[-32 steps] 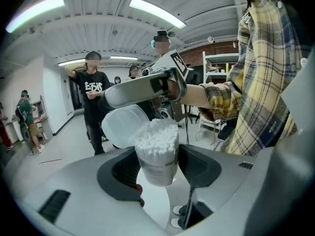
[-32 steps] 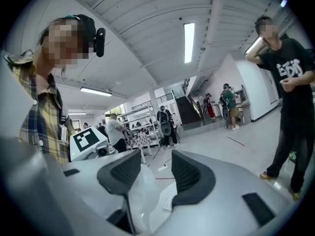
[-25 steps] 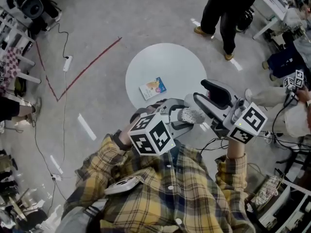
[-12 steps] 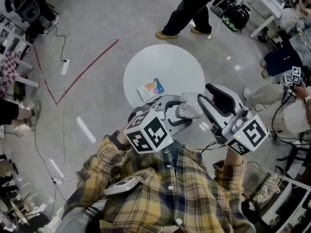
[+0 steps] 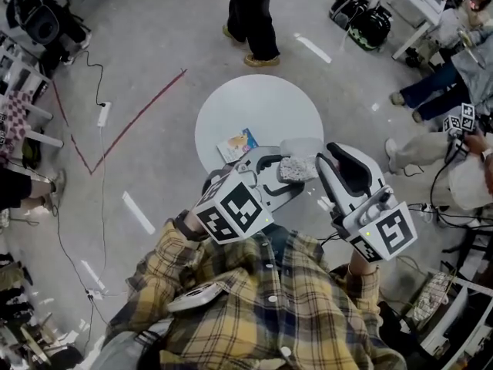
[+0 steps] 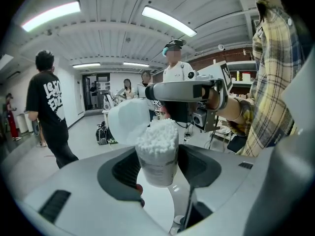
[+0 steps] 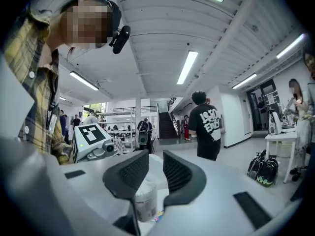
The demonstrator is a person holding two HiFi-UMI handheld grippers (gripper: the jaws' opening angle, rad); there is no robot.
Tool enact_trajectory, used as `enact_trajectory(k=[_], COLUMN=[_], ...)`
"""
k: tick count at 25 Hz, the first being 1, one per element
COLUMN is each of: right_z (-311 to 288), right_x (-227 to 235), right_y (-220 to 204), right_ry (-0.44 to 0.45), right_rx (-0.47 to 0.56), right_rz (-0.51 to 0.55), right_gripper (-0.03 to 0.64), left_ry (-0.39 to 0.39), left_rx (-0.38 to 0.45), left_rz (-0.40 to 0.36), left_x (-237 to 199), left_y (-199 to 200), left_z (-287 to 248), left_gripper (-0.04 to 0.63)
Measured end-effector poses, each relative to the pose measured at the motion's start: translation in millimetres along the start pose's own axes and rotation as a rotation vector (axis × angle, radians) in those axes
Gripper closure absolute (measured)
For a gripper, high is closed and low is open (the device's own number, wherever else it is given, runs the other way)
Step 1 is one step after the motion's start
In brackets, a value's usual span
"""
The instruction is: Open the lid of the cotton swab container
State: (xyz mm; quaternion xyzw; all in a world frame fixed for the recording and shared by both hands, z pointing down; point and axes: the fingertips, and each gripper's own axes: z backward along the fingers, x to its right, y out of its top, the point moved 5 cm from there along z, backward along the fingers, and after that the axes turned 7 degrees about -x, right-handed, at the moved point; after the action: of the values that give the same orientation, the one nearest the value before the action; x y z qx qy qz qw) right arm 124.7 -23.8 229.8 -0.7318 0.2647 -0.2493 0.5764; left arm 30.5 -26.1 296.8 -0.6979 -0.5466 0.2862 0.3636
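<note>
My left gripper [image 5: 281,177] is shut on the cotton swab container [image 5: 296,169], a clear tub packed with white swab heads [image 6: 157,134]. It sits upright between the left pads [image 6: 125,168]. Its translucent lid [image 6: 129,122] stands flipped open to one side, and shows in the head view as a pale flap [image 5: 302,146]. My right gripper [image 5: 325,162] hovers just right of and above the tub. Its jaws are closing, a narrow gap remains, and nothing is pressed between them [image 7: 155,173]. The tub [image 7: 145,200] lies below them.
A round white table [image 5: 262,99] stands below and ahead, with a small colourful booklet [image 5: 237,142] near its front edge. A person in dark clothes [image 5: 250,14] stands just beyond it. Bags [image 5: 362,18], cables and furniture ring the floor.
The right gripper's jaws have narrowed, and it has shifted slightly back and right of the tub. The lid now stands open. The person behind the table has walked left.
</note>
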Motion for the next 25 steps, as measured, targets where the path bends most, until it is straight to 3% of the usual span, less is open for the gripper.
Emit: enact_trajectory(k=[10,25], right_z=[14,12], right_x=[5,8], right_y=[-7,-32], right_ry=[-0.123,-0.148], right_rx=[0.030,-0.010], right_rz=[-0.045,-0.079], right_gripper=[0.581,0.600], left_ry=[0.045,0.054], left_rx=[0.018,0.027], left_rz=[0.017,0.033], left_x=[-3,4], left_y=[9,6], left_z=[8,6], left_gripper=[0.348,0.350])
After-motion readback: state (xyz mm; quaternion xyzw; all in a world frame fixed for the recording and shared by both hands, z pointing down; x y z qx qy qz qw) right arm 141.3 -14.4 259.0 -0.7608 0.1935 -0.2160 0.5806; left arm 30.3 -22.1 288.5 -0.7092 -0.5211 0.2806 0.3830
